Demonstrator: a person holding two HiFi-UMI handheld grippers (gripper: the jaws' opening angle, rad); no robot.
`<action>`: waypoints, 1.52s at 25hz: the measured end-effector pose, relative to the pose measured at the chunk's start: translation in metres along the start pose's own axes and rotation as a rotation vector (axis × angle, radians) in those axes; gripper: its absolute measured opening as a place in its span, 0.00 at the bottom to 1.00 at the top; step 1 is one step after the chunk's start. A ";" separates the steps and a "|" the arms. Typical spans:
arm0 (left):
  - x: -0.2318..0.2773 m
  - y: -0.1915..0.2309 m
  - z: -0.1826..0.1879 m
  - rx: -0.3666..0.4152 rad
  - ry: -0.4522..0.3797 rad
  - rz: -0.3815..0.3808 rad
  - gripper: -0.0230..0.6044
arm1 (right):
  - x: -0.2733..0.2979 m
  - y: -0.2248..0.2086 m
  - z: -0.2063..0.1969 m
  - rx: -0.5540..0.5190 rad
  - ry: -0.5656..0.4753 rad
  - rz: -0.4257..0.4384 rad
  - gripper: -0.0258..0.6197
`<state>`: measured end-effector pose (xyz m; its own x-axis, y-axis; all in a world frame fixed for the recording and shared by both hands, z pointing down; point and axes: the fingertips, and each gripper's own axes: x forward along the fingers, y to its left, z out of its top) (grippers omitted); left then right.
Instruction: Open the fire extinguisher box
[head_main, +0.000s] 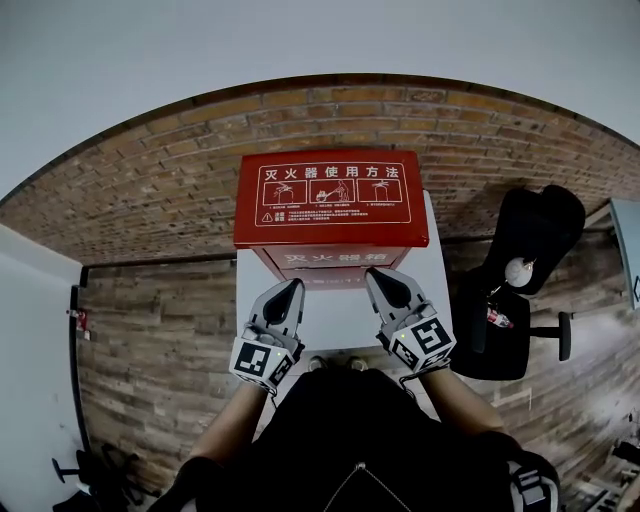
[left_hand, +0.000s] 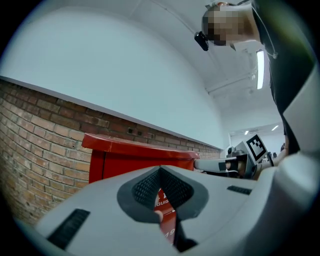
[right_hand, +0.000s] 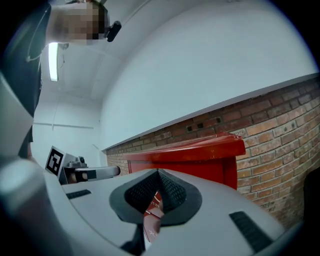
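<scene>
**Both grippers clenched and empty, level with the closed red box**

Nearest to us, the left gripper has its jaws pressed together with nothing between the pads; its own view shows the ribbed tips meeting, with only a sliver of red behind them. The right gripper is the same, tips closed on air. The two sit side by side, pointing level.

Just ahead of both tips stands the fire extinguisher box, near but not touched as far as we can see. The left gripper faces the left part of its front and the right gripper the right part. Its lid lies flat and shut, and its front edge overhangs the front panel, slightly above the tips.

We judge the box to be painted sheet metal: stiff, smooth and somewhat slick for the pads, and probably heavy enough to stay put if only the lid moves. We expect the lid to swing on a rear hinge, though no hinge shows. The overhanging front lip looks the best place to take hold, one gripper toward each front corner. For that the jaws must part first, or the closed tips could hook under the lip and lift evenly.

Beyond the box runs a brick wall, and off to the right gripper's outer side stands a black office chair
</scene>
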<state>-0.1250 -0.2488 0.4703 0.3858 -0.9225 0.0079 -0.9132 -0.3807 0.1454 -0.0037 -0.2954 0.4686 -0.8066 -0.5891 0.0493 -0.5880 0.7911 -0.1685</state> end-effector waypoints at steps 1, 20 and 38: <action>0.000 0.002 0.003 -0.002 -0.005 -0.005 0.11 | 0.001 0.001 0.003 -0.006 -0.007 -0.005 0.07; -0.018 0.091 0.059 0.133 -0.025 -0.004 0.51 | -0.030 -0.061 0.076 -0.244 -0.032 -0.088 0.42; 0.013 0.111 0.047 0.097 -0.002 -0.097 0.62 | -0.015 -0.092 0.039 -0.160 0.064 -0.074 0.48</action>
<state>-0.2276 -0.3065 0.4398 0.4724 -0.8814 -0.0036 -0.8802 -0.4720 0.0494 0.0643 -0.3657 0.4447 -0.7598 -0.6391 0.1192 -0.6440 0.7650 -0.0033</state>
